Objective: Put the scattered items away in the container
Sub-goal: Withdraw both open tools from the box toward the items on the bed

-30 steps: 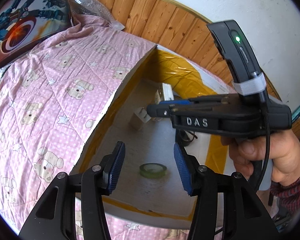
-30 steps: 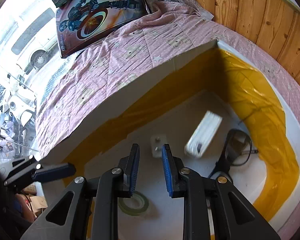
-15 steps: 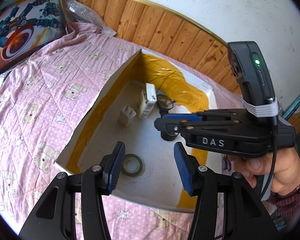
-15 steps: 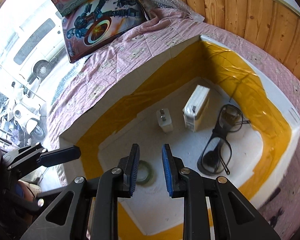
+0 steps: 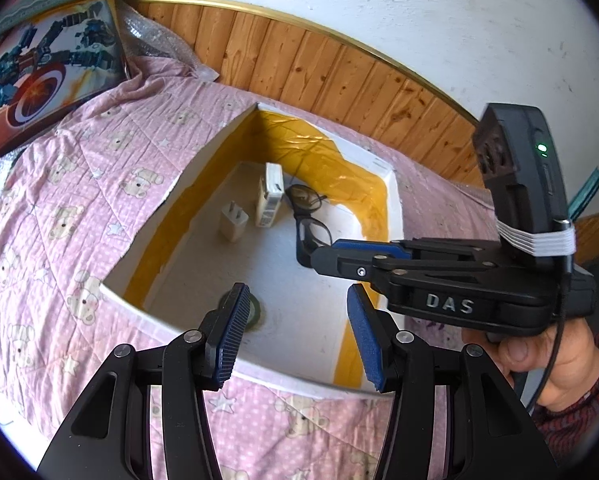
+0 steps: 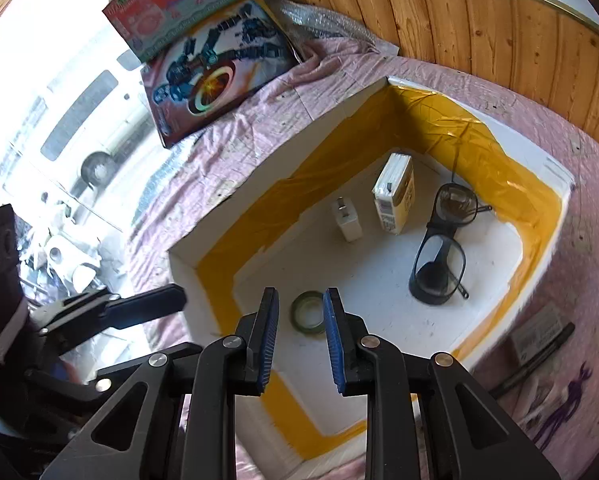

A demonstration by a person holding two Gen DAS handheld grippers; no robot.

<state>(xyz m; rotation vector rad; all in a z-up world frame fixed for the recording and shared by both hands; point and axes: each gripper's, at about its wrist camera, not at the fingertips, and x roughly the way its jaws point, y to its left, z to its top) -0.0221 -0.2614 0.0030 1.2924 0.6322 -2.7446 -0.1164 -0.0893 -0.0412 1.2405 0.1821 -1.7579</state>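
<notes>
A: Start with the left hand-held gripper (image 5: 299, 336).

B: Its blue pads stand well apart with nothing between them. It hangs over the near rim of the white foam box (image 5: 393, 204), which sits on a bed under a pink teddy-bear quilt (image 5: 71, 200).

A: And the right hand-held gripper (image 6: 300, 340)?

B: Its jaws are drawn in close, a narrow gap left, and they hold nothing. A hand (image 5: 539, 364) in a dark red sleeve grips its handle, and it points down into the same box from the box's right side.

A: What is inside the box?

B: A roll of green tape (image 6: 308, 312) lies flat on the floor near the near wall. Toward the far corner, lined with yellow tape, a white plug adapter (image 6: 346, 220) stands just beside a small white-and-yellow carton (image 6: 395, 194). A pair of black-framed glasses (image 6: 443, 248) lies along the right wall, close to the carton.

A: Anything still on the bed?

B: A black pen (image 6: 535, 360) lies on the quilt just outside the box's right wall. A robot toy box (image 6: 215, 76) leans at the far left end of the bed, below the wooden wall panelling (image 5: 319, 68).
</notes>
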